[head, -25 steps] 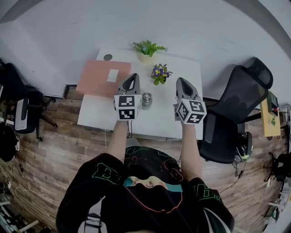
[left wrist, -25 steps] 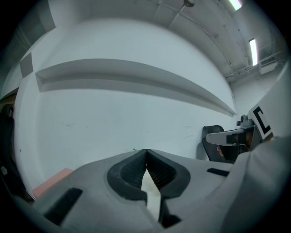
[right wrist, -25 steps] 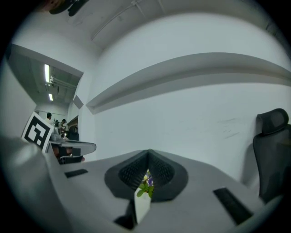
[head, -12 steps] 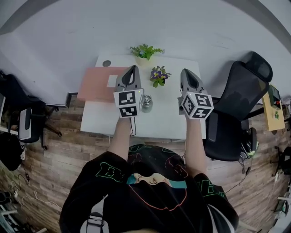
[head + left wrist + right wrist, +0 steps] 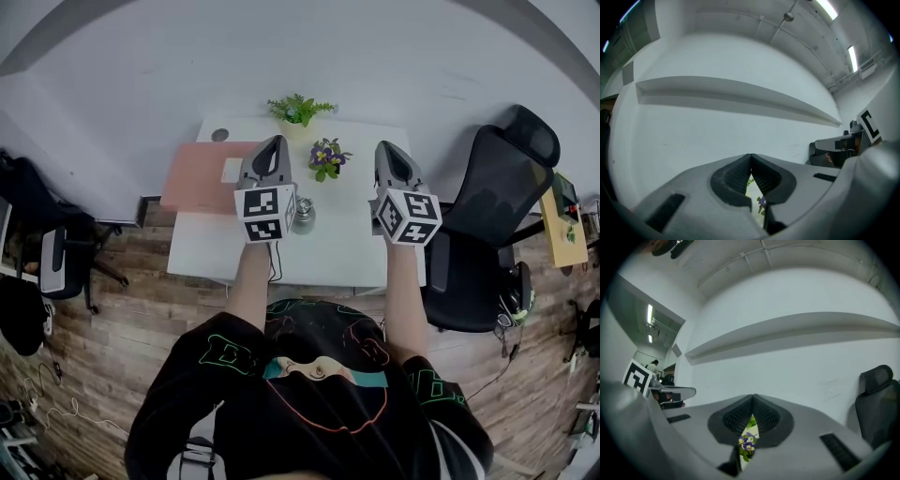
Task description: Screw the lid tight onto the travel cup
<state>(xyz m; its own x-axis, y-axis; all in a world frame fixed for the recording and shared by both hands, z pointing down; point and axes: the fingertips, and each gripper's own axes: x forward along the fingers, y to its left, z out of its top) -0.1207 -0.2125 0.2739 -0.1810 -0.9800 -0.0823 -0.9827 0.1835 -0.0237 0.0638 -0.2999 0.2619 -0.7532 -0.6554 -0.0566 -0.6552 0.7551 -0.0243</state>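
Nearest the camera, a person in a black printed shirt (image 5: pixel 309 412) is holding both grippers level over the flat white counter (image 5: pixel 337 251). The left gripper (image 5: pixel 275 142) and right gripper (image 5: pixel 388 147), smooth grey moulded shells carrying marker cubes, are showing ribbed black rubbery fingers (image 5: pixel 736 176) pressed together, gripping nothing. The small shiny metal travel cup (image 5: pixel 303 208) is standing on the counter at frame centre, between the grippers, just right of the left cube, lower in the frame than the fingertips and apart from them. Beyond, a purple-flowered pot (image 5: pixel 326 153) and a leafy green plant (image 5: pixel 298 107) are sitting near the pale wall.
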